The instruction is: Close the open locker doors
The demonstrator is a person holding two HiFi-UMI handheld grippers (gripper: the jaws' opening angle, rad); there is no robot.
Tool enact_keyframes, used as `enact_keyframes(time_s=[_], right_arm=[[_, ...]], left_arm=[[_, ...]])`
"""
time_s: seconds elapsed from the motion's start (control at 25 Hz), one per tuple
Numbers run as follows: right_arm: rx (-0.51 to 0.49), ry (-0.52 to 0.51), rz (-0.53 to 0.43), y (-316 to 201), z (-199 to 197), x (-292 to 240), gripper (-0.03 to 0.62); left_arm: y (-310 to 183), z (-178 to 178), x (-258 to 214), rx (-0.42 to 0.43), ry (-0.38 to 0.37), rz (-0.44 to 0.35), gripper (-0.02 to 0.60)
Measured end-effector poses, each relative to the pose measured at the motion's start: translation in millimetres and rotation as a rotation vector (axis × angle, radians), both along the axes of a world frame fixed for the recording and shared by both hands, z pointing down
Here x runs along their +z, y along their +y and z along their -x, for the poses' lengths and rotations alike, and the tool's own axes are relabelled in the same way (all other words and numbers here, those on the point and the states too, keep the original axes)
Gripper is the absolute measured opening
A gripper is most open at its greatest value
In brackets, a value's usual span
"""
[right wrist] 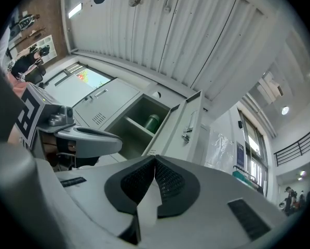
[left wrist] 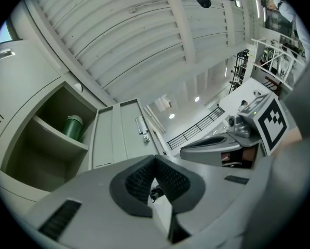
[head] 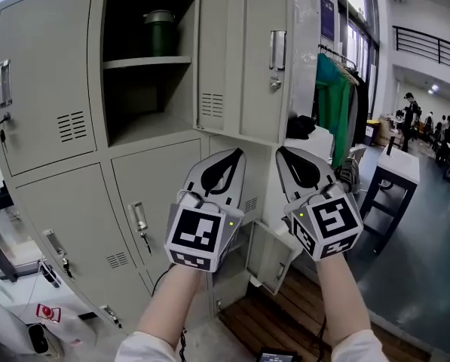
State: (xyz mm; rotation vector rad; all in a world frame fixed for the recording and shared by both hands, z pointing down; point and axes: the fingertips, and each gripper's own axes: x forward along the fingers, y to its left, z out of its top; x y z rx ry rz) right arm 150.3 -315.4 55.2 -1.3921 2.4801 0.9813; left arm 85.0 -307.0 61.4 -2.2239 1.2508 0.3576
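Observation:
A grey locker bank fills the head view. Its upper middle compartment stands open, with a green flask (head: 160, 32) (left wrist: 71, 126) (right wrist: 152, 122) on the shelf. That compartment's door (head: 243, 59) (left wrist: 121, 134) (right wrist: 188, 123) is swung out to the right. Low down, a small door (head: 268, 256) also hangs open. My left gripper (head: 238, 153) (left wrist: 155, 158) is shut and empty, pointing up just below the open compartment. Beside it, my right gripper (head: 279, 151) (right wrist: 155, 158) is shut and empty under the open upper door. Neither touches a door.
Closed locker doors (head: 44, 81) lie to the left. A rack with a green garment (head: 332, 100) stands right of the lockers, then a black table (head: 394, 172). People (head: 413, 115) are far back right. A wooden floor strip (head: 285, 315) runs along the locker base.

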Motion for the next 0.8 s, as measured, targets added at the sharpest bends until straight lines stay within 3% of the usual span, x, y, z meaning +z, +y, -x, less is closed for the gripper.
enact_keyframes(time_s=[0.24, 0.52, 0.8], right_arm=[[-0.045, -0.046, 0.015, -24, -13, -11, 0.048], [-0.114, -0.115, 0.163, -62, -20, -15, 0.195], [-0.133, -0.163, 0.229, -85, -20, -9, 0.203]], left_arm=[[-19, -11, -4, -0.003, -0.023, 0.003, 0.017], [-35, -13, -17, 0.016, -0.032, -0.001, 0.017], [-44, -12, -18, 0.021, -0.059, 0.002, 0.017]])
